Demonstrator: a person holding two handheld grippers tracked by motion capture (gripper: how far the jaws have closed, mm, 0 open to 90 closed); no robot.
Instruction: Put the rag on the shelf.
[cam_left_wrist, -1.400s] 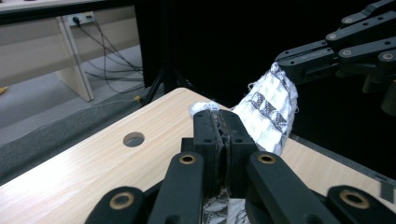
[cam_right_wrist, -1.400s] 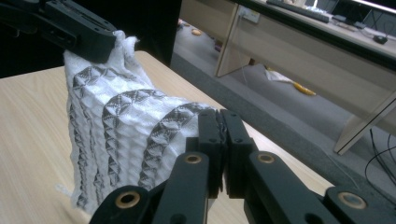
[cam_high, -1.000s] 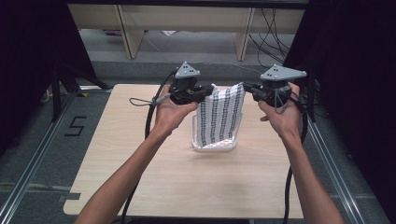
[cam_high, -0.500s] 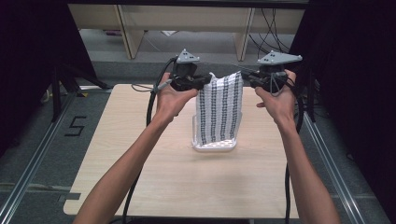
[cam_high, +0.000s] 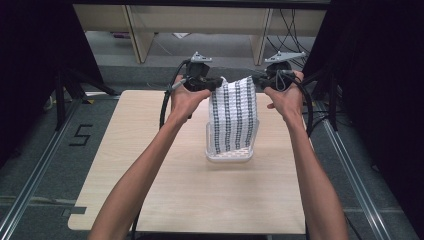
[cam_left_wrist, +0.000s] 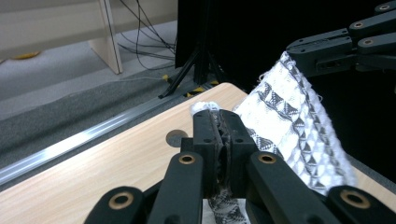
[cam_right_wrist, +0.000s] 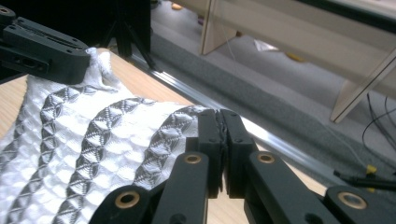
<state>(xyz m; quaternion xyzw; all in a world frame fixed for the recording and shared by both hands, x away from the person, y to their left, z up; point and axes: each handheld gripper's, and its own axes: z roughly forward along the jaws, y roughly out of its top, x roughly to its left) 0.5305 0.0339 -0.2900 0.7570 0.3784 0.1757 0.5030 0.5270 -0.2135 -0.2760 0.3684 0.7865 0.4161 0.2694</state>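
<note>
A white cloth with dark patterned stripes (cam_high: 233, 117) hangs stretched between both grippers above the wooden table (cam_high: 150, 165). My left gripper (cam_high: 216, 83) is shut on its top left corner; in the left gripper view the cloth (cam_left_wrist: 289, 126) is pinched between the closed jaws of that gripper (cam_left_wrist: 219, 119). My right gripper (cam_high: 256, 81) is shut on the top right corner, and the right gripper view shows the cloth (cam_right_wrist: 93, 140) running from my right gripper (cam_right_wrist: 220, 116) toward the left gripper (cam_right_wrist: 46, 49). The cloth's lower end hangs into a white basket (cam_high: 229, 156).
Beyond the table's far edge lie a grey floor, a metal rail (cam_left_wrist: 84, 137), wooden furniture legs (cam_high: 137, 32) and loose cables. Black stands and dark curtains flank both sides. A round hole (cam_left_wrist: 176, 137) sits in the tabletop near the far corner.
Both hands have moved away from the person toward the table's far edge, carrying the cloth's top edge with them. The cloth now hangs straighter and taller over the basket.
</note>
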